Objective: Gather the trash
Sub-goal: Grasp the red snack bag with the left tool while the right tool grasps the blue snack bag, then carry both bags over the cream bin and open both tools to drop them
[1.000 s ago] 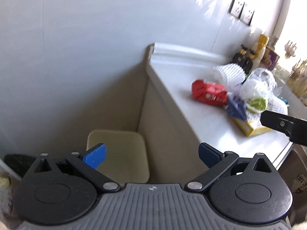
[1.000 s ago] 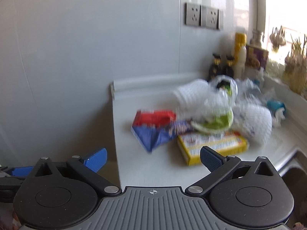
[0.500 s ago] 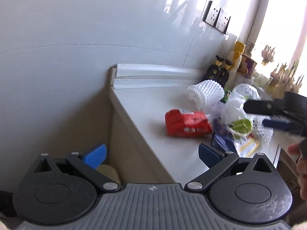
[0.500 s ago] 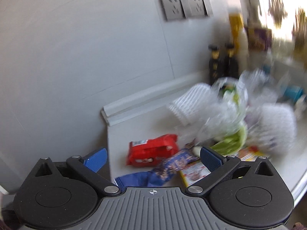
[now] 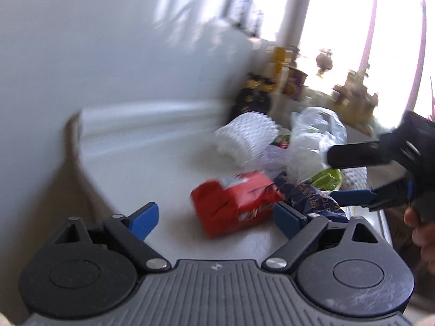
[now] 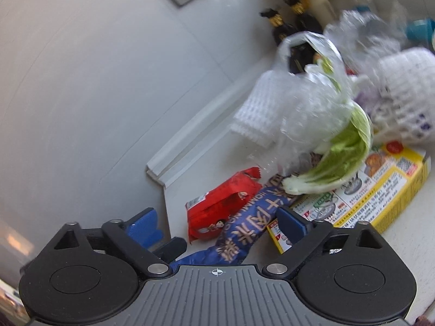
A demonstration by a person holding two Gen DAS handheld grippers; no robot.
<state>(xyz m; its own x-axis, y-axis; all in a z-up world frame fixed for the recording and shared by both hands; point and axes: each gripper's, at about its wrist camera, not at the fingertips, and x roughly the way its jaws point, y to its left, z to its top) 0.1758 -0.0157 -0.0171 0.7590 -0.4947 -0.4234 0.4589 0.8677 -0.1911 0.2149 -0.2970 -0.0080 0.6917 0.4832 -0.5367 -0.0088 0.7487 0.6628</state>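
loosely, a clear bag holds cabbage leaves; both claws narrow, grasping nothing.

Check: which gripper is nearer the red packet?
Left. The left gripper has the red packet just ahead, jaws closing, no contact. The right gripper sits over the blue wrapper beside it, also closing.

A dark blue snack wrapper carries large gold Chinese characters and a line of small Latin capitals along its edge, too blurred to spell out. A red packet has a white label and a small cartoon figure; its print is unreadable. A yellow box shows food pictures, a red round badge and dense small Chinese print, illegible.
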